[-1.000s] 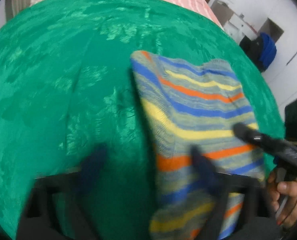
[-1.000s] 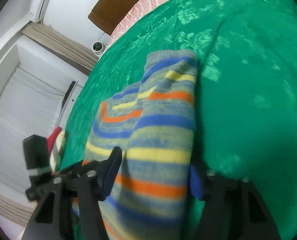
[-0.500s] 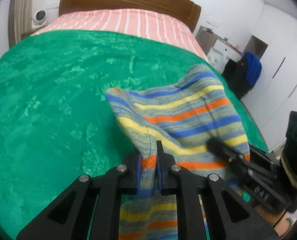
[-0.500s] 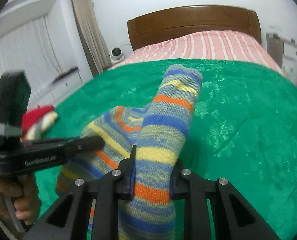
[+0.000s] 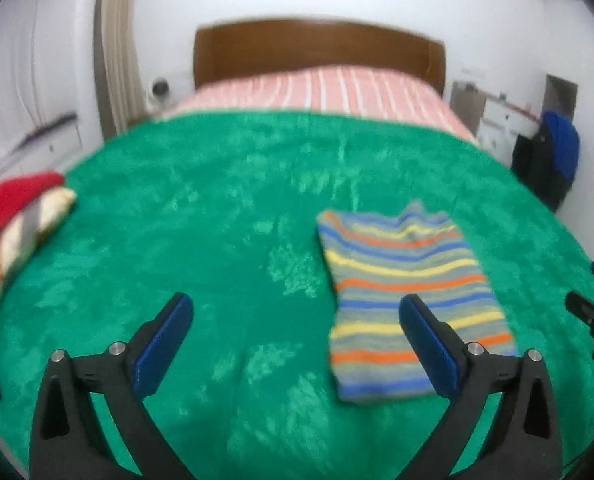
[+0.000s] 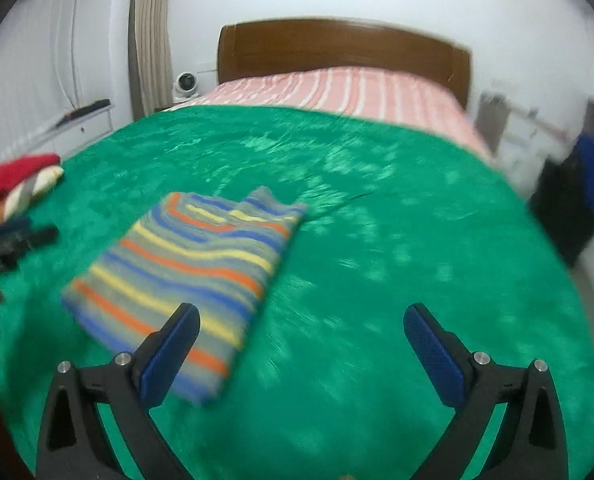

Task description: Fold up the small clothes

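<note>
Bed, green blanket (image 5: pixel 217 240) spread wide under you. Striped sweater (image 5: pixel 409 300) lies folded flat on blanket, nothing gripping it. Your left gripper (image 5: pixel 297 344) spread wide, jaws just opened, empty; sweater sits ahead, behind its right finger. Your right gripper (image 6: pixel 301 352) also spread wide, jaws just opened, empty; sweater (image 6: pixel 193 276) ahead-left, near edge behind its left finger. Small stack of folded clothes (image 6: pixel 17 184) far left on blanket, well apart from sweater.
</note>
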`<state>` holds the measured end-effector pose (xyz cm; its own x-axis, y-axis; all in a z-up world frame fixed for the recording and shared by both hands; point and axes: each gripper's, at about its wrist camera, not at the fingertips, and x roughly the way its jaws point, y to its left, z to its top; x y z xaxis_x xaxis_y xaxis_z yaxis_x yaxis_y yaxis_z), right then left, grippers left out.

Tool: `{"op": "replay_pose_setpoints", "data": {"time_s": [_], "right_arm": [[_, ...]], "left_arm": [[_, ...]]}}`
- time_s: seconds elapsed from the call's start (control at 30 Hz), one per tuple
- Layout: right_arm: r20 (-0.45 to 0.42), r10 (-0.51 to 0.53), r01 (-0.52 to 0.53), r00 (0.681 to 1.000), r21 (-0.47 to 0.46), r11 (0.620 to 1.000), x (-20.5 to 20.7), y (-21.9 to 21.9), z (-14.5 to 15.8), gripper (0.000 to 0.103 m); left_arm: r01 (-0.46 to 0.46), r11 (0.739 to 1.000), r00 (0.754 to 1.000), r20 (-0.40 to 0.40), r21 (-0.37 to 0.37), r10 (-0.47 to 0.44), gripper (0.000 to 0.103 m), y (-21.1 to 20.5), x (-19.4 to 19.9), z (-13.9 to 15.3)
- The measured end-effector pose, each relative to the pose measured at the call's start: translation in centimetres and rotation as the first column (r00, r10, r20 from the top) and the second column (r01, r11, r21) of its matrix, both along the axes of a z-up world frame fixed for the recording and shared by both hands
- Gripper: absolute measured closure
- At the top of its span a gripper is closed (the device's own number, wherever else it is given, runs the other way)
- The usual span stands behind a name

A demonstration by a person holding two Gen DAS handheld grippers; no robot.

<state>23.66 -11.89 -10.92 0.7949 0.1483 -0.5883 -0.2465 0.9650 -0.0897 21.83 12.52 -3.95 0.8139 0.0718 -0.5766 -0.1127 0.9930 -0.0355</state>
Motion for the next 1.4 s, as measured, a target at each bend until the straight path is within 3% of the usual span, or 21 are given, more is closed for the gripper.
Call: {"op": "replay_pose_setpoints", "data": {"time_s": [0.07, 0.17, 0.33, 0.43, 0.6, 0.67, 0.77, 0.83, 0.9, 1.2, 1.4], "right_arm": [[0.069, -0.037, 0.039, 0.997, -0.030, 0.999, -3.0, -0.9, 1.2, 0.001], [0.151, -0.104, 0.110, 0.983, -0.031, 0.993, -6.5, -1.6, 3.1, 0.001], [0.188, -0.130, 0.131, 0.973, 0.011, 0.991, -10.9, -1.7, 5.0, 0.001], [0.196, -0.087, 0.077, 0.977, 0.060, 0.995, -12.7, -0.9, 6.0, 0.001], [0.133, 0.133, -0.158, 0.982, 0.199, 0.967, -13.4, 0.0, 7.3, 0.001], [0.136, 0.146, -0.173, 0.980, 0.211, 0.962, -13.8, 0.3, 7.8, 0.001], [0.196, 0.082, -0.124, 0.977, 0.218, 0.968, -15.0, 0.3, 8.8, 0.001], [0.229, 0.015, -0.065, 0.973, 0.216, 0.974, -15.5, 0.1, 9.5, 0.001], [0.205, -0.012, -0.028, 0.979, 0.192, 0.981, -15.1, 0.2, 9.7, 0.001], [0.104, 0.021, -0.039, 0.994, 0.176, 0.984, -14.9, 0.2, 8.5, 0.001], [0.100, 0.016, -0.031, 0.995, 0.148, 0.988, -15.1, 1.2, 9.8, 0.001]], "left_arm": [[0.019, 1.000, 0.999, 0.049, 0.005, -0.019, 0.000, -1.2, -2.4, 1.6], [0.041, 0.999, 0.998, 0.056, 0.017, -0.042, 0.000, -2.9, -4.2, 3.5], [0.063, 0.998, 0.993, 0.100, 0.015, -0.064, 0.000, -4.8, -7.2, 5.0], [0.038, 0.999, 0.993, 0.113, 0.007, -0.038, 0.000, -4.9, -9.0, 5.8], [0.001, 1.000, 0.989, 0.147, -0.011, 0.001, 0.000, -4.1, -10.6, 6.8], [-0.064, 0.997, 0.984, 0.166, 0.040, 0.057, 0.000, -4.2, -11.2, 7.4], [-0.144, 0.984, 0.974, 0.191, 0.108, 0.121, 0.000, -4.7, -11.9, 7.8], [-0.168, 0.977, 0.973, 0.182, 0.130, 0.143, 0.000, -4.8, -12.0, 7.9], [-0.180, 0.972, 0.976, 0.147, 0.149, 0.158, 0.000, -5.1, -11.9, 7.7], [-0.161, 0.978, 0.986, 0.071, 0.134, 0.153, 0.000, -5.7, -12.0, 7.6], [-0.106, 0.987, 0.994, 0.028, 0.124, 0.103, 0.000, -6.7, -12.1, 7.7]]}}
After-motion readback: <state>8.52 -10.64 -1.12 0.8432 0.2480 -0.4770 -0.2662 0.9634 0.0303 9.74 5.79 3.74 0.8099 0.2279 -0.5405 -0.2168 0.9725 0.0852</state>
